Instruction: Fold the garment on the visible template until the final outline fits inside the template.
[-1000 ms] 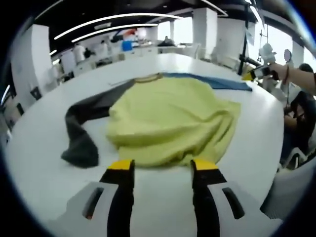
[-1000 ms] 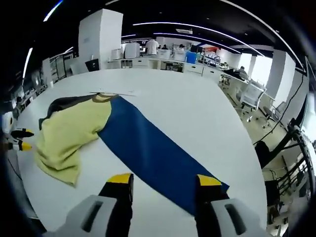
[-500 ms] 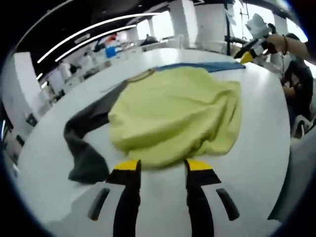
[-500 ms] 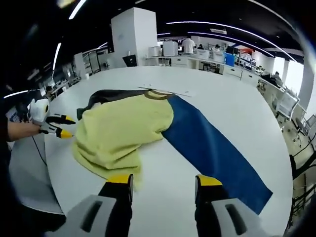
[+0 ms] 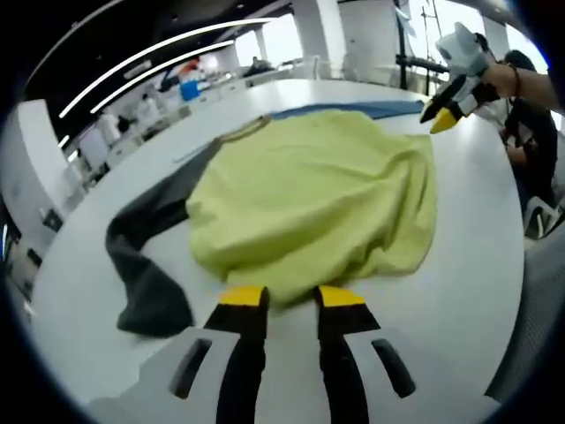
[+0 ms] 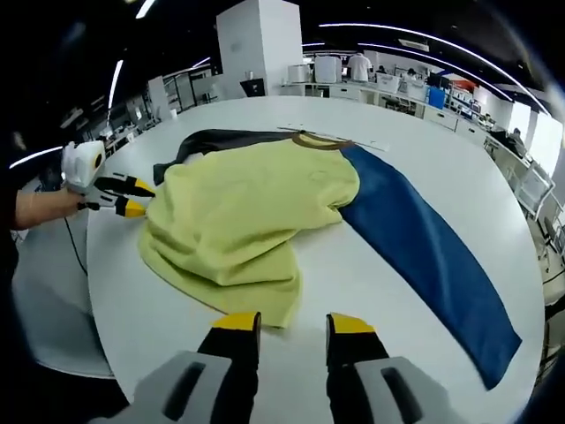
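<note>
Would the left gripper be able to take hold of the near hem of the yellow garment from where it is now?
Probably yes: the left gripper sits open right at the yellow garment hem, with nothing between its tips and the cloth.

White round table [image 6: 424,305]; white square pillar [image 6: 259,44]; office desks with a blue bin [image 6: 437,96], possibly a container; ceiling light strips [image 5: 150,55]; distant standing people.

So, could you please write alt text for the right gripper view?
A crumpled yellow garment with a dark sleeve lies on a white table, partly over a long blue strip. The right gripper hovers open near its hem; the left gripper points in opposite.
</note>
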A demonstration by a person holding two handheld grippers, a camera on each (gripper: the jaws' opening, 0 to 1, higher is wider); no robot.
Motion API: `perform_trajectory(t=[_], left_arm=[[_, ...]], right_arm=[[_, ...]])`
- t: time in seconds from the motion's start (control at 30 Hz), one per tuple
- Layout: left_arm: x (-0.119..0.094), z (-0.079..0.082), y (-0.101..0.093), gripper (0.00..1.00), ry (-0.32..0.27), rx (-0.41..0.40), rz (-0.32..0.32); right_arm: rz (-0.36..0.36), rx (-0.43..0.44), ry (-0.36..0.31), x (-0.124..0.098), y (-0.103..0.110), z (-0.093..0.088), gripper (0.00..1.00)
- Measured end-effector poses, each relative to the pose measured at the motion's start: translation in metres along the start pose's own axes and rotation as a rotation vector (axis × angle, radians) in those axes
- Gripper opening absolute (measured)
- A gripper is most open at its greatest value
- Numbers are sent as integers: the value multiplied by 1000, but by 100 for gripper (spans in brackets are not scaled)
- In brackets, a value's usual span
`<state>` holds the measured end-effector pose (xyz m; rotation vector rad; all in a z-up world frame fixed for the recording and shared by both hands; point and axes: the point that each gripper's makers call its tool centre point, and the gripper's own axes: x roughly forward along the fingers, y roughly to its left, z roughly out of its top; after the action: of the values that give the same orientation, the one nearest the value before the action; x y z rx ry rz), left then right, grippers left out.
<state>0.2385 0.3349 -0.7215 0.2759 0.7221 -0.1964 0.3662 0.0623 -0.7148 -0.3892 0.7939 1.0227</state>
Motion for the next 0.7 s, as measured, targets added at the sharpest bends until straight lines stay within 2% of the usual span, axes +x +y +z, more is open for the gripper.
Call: perform_trajectory(t=[0.3, 0.5, 0.7], left_arm=[[5, 0, 0, 6, 0, 12, -14], [8, 1, 4, 1, -5, -32, -11], [4, 5, 5, 0, -21, -75, -7]], right_arm=[[-11, 9, 4, 13, 5, -1, 9], [-16, 13, 2, 16, 6, 0, 1], [-16, 12, 8, 18, 8, -3, 0]])
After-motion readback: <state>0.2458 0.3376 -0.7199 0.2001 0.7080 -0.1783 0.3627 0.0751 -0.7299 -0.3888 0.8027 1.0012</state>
